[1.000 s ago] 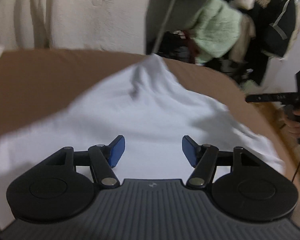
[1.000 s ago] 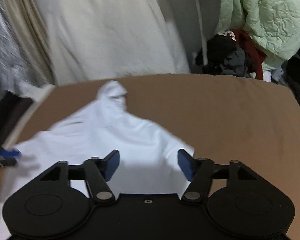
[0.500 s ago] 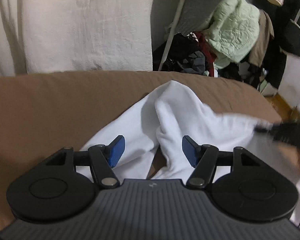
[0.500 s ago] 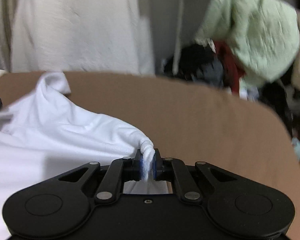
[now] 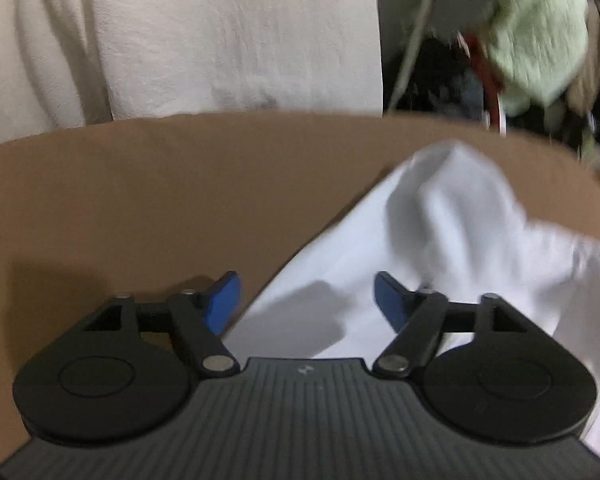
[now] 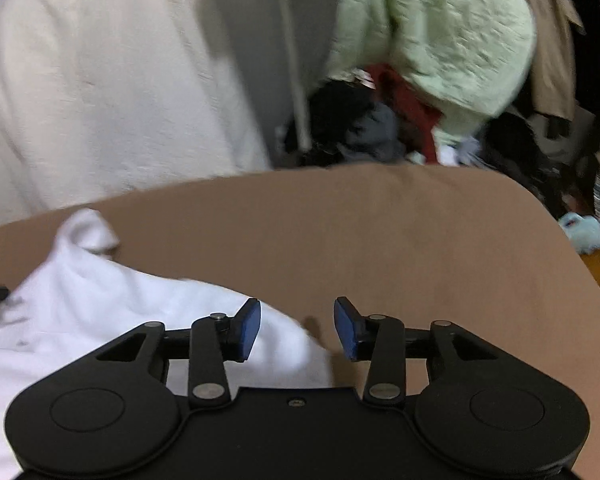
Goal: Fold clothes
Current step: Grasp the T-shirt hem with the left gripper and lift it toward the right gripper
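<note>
Handling: the white garment (image 5: 452, 240) looks soft, light and limp; I judge it will sag and bunch wherever it is lifted, so it wants two holds at once.
Where to hold: best at an edge or corner lying flat on the brown surface (image 5: 180, 184), such as the near left hem edge in the left wrist view, not the rumpled middle.
Look: plain white, creased, with a raised peak at its far end; blurred, so seams cannot be told.
Place: spread on the brown surface, right of centre in the left wrist view, left and near in the right wrist view (image 6: 100, 304).
Left gripper (image 5: 306, 300): jaws opening, wide apart, cloth edge beneath them, nothing pinched.
Right gripper (image 6: 296, 330): jaws opening, released; the cloth corner lies under the gap, untouched by the pads.
</note>
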Demonstrator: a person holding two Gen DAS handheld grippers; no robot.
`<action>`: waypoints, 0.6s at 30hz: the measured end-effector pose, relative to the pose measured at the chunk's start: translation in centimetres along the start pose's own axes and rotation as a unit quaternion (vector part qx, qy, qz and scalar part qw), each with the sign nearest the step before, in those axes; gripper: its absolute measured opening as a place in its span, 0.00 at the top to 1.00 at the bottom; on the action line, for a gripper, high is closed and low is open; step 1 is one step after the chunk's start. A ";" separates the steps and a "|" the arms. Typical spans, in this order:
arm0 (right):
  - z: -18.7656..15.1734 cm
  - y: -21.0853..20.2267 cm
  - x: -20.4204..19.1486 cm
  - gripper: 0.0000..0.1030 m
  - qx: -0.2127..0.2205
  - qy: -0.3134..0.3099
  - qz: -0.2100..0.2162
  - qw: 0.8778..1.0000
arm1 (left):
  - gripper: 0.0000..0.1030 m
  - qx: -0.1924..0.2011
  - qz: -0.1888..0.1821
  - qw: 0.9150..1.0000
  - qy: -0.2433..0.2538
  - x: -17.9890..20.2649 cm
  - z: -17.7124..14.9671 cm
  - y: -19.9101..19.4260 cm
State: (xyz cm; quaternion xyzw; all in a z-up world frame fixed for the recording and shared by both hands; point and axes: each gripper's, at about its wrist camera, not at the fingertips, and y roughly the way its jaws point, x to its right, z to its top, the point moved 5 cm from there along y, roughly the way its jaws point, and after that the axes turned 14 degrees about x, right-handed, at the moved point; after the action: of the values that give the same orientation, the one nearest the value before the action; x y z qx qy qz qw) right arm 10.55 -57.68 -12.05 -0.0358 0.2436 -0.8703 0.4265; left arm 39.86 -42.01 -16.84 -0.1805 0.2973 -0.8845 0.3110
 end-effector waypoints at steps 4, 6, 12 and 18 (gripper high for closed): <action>0.7 -0.8 -3.1 0.48 0.005 -0.009 0.058 0.998 | 0.15 -0.037 -0.014 0.999 0.004 -0.9 -2.1 0.6; 0.3 -1.0 -4.6 0.47 0.003 -0.021 0.087 0.996 | 0.48 -0.040 -0.012 0.998 0.038 -0.3 -2.6 0.6; -1.7 0.1 -4.5 0.47 -0.021 -0.002 0.110 0.994 | 0.96 0.035 0.088 0.974 0.207 3.9 1.2 -1.1; -4.3 2.4 -0.8 0.50 -0.077 0.019 0.062 0.995 | 0.92 0.327 0.290 0.850 0.294 5.2 8.6 -8.6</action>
State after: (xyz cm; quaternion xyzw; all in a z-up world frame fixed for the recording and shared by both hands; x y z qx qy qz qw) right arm 11.56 -56.62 -16.84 -0.0368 0.3195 -0.8212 0.4714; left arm 36.53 -43.64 -4.12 0.2945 0.1069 -0.8118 0.4927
